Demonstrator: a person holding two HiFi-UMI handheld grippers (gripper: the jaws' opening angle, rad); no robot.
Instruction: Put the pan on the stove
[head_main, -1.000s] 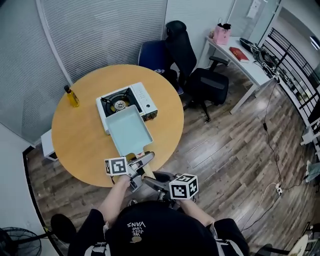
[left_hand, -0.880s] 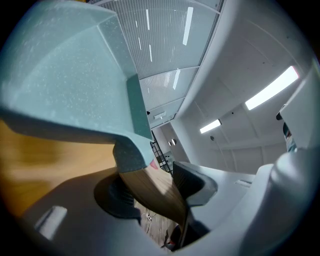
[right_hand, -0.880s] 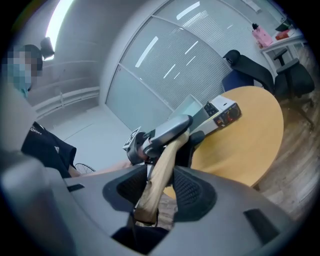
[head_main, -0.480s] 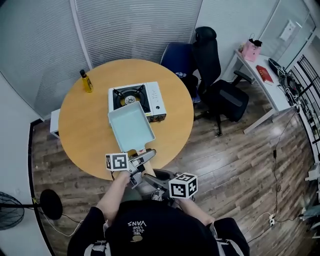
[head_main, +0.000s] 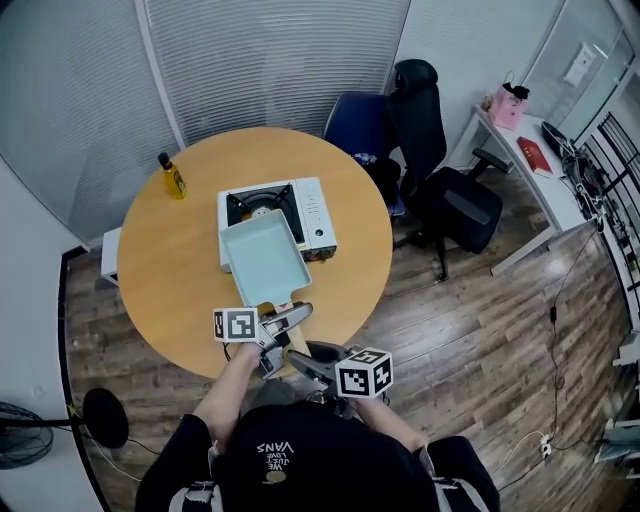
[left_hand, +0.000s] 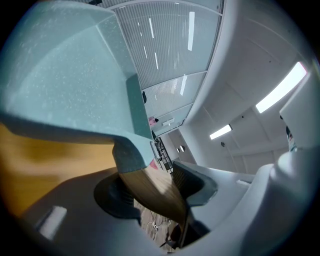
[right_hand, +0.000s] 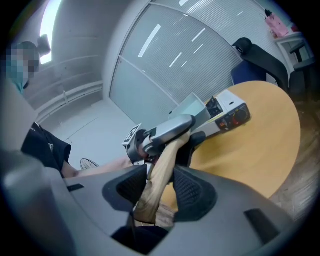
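Observation:
A rectangular pale-teal pan (head_main: 262, 262) hangs just above the round wooden table (head_main: 170, 270). Its far edge overlaps the front of the white portable gas stove (head_main: 308, 205), short of the black burner (head_main: 256, 207). Both grippers hold its wooden handle (right_hand: 161, 170). My left gripper (head_main: 284, 320) is shut on the handle right behind the pan body, and the left gripper view shows the wood (left_hand: 150, 192) pinched under the teal pan (left_hand: 65, 75). My right gripper (head_main: 312, 354) is shut on the handle's near end (right_hand: 156, 189).
A small yellow oil bottle (head_main: 172, 177) stands at the table's far left. A black office chair (head_main: 440, 200) and a blue chair (head_main: 358, 125) sit beyond the table to the right, with a white desk (head_main: 520, 140) further right. A fan base (head_main: 100, 420) is on the wooden floor.
The head view has swung and shifted the scene rightward in the picture. The pan stays held by both grippers, its far edge still at the stove's front.

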